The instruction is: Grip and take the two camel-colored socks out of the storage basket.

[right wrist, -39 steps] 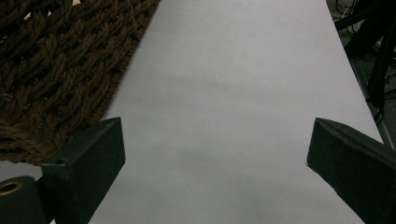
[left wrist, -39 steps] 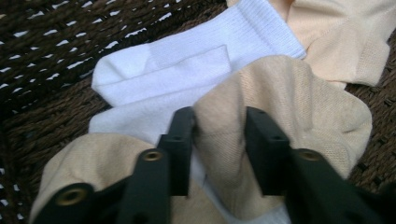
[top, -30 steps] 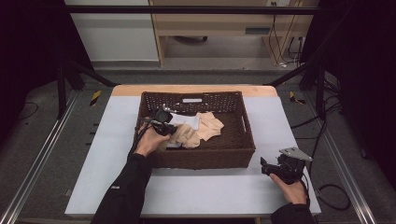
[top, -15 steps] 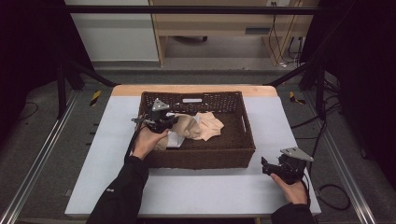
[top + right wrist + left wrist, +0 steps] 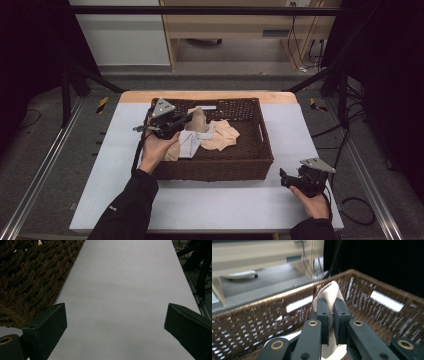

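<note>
A beige cloth [image 5: 199, 120] is pinched into a peak, its top fold standing upright above the rest of the pile inside the brown wicker basket [image 5: 265, 145], toward the basket's far left corner. In the left gripper view the same cloth [image 5: 331, 291] shows a fine ribbed weave, creased and bunched between two black pads. Below it lies a white cloth [image 5: 192, 142] (flat, partly folded), and beside that a peach cloth [image 5: 224, 136] sprawls crumpled across the basket floor, touching the white one.

A white table [image 5: 240, 205] stands on a grey floor [image 5: 45, 145]. Beyond it sits a pale wooden bench [image 5: 235, 25], with cables [image 5: 300, 50] beside it.
</note>
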{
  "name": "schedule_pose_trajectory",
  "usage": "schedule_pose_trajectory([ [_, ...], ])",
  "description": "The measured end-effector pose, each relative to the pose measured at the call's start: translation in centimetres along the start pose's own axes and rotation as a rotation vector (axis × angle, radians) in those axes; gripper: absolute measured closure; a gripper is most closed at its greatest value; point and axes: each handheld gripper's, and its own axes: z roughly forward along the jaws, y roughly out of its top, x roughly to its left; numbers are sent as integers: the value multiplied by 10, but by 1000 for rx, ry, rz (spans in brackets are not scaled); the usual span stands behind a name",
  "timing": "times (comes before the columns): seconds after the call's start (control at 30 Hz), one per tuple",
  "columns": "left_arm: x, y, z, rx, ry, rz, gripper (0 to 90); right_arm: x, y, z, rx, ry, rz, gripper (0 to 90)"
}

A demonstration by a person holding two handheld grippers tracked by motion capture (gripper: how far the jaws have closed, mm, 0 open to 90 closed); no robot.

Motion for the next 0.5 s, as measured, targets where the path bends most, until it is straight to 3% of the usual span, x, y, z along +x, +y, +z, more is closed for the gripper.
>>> schedule_pose_trajectory([
  [0.23,-10,13,-21,-54,0,14,844,-1,0,-1,-2,3,2,47],
  [0.5,-29,21,-51,-111,-47,34,846,-1,0,-2,-5,-1,3,47],
])
